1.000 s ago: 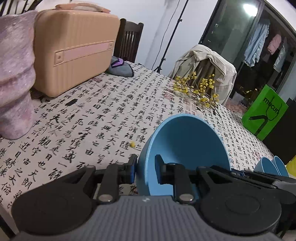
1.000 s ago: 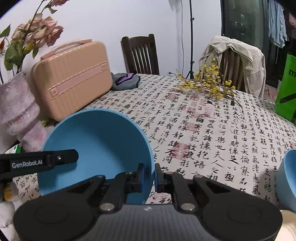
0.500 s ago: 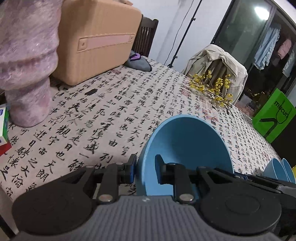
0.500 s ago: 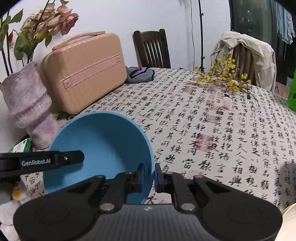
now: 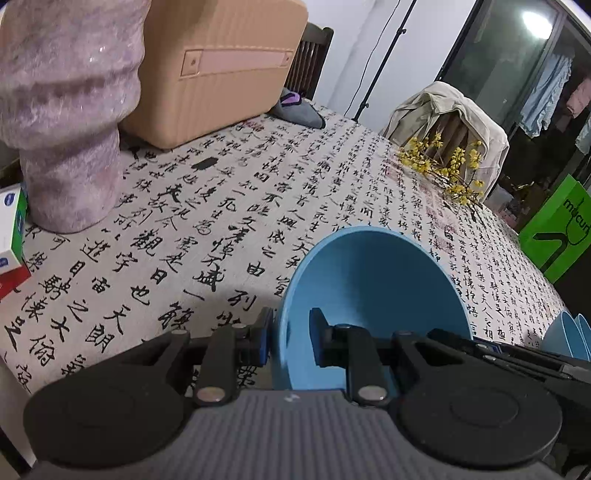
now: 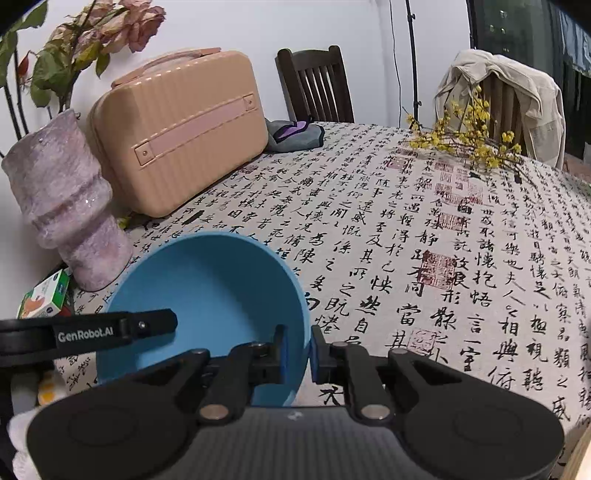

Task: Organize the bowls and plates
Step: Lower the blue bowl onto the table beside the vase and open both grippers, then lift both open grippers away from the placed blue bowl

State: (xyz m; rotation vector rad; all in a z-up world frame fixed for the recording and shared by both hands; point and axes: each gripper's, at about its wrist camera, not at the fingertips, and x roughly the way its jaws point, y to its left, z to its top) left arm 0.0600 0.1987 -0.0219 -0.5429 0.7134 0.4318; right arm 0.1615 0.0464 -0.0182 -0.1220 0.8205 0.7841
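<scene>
A blue bowl (image 5: pixel 373 295) is clamped by its rim in both the left tool (image 5: pixel 291 341) and the right tool (image 6: pixel 297 354), held tilted above the surface (image 6: pixel 406 258). A carrying step seems underway; a level set-down is called for next.

A white wall (image 6: pixel 240 26) backs a dark wooden chair (image 6: pixel 314 85); dark glass doors (image 5: pixel 517 74) stand right.

Calligraphy-cloth table (image 6: pixel 424 236): suitcase (image 6: pixel 177 129), vase (image 6: pixel 66 206), yellow sprigs (image 6: pixel 469 144), grey pouch (image 6: pixel 291 134).

Home dining table (image 6: pixel 406 240), hanging laundry (image 5: pixel 546 96)
</scene>
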